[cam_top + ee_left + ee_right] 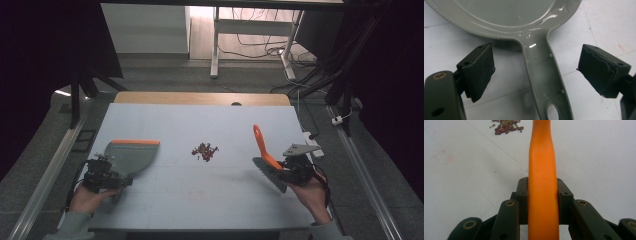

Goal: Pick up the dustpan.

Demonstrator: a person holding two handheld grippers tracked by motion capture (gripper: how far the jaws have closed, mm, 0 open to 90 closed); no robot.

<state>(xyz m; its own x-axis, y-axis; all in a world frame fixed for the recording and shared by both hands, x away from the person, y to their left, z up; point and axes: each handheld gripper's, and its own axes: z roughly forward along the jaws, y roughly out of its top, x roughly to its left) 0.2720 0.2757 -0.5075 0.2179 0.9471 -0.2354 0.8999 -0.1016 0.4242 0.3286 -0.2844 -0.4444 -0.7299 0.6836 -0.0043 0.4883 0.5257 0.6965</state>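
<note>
**A:** ok so our left gripper (534,72) is spread wide. Its view has the dustpan (506,17) handle running btw the jaws, pads clear of it on both sides, hang hole at the bottom. The high view can't give us that gap, just the gripper (102,172) at the pan's near end.

**B:** yep. And our right gripper (543,195) is pinched tight on the orange brush (541,170) handle. Handle runs straight away from the jaws, toward the beans (506,127).

**A:** from the high view the brush (265,155) sits tilted, handle up and away, bristles low near the hand. Dustpan (131,155) lies flat on the table (200,200), orange lip on the far side, handle twd us. Beans (205,151) mid-table btw both.
</note>
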